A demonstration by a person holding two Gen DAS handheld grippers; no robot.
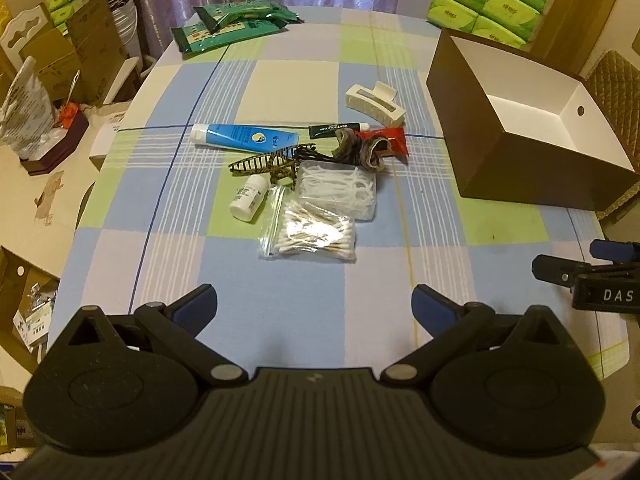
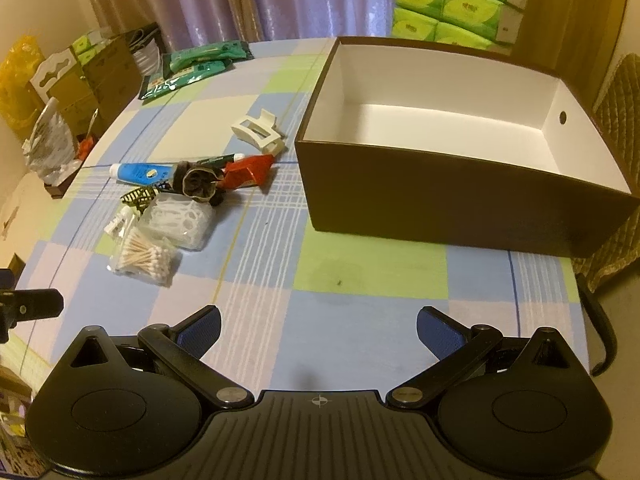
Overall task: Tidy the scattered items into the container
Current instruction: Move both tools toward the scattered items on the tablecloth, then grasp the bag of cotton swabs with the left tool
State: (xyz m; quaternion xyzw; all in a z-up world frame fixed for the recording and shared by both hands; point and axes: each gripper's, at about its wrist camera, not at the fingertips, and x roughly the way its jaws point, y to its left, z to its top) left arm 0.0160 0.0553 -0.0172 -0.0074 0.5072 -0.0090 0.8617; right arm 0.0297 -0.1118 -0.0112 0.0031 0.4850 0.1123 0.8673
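Both grippers, left (image 1: pixel 315 300) and right (image 2: pixel 319 322), hang spread and empty. Best take the swab bag (image 1: pixel 310 236) first, nearest the table's (image 1: pixel 280 292) near edge, pinching it flat, then carry to the box (image 2: pixel 440 208).

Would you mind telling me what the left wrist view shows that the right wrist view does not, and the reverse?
Only the left wrist view shows the small white bottle in full, lying beside the striped hair clip, and the open left gripper up close.

Only the right wrist view shows the whole white floor of the brown box, with nothing in it, and the open right gripper up close.

Both show the cotton swab bag, floss pick bag, blue tube, white claw clip and checked tablecloth.
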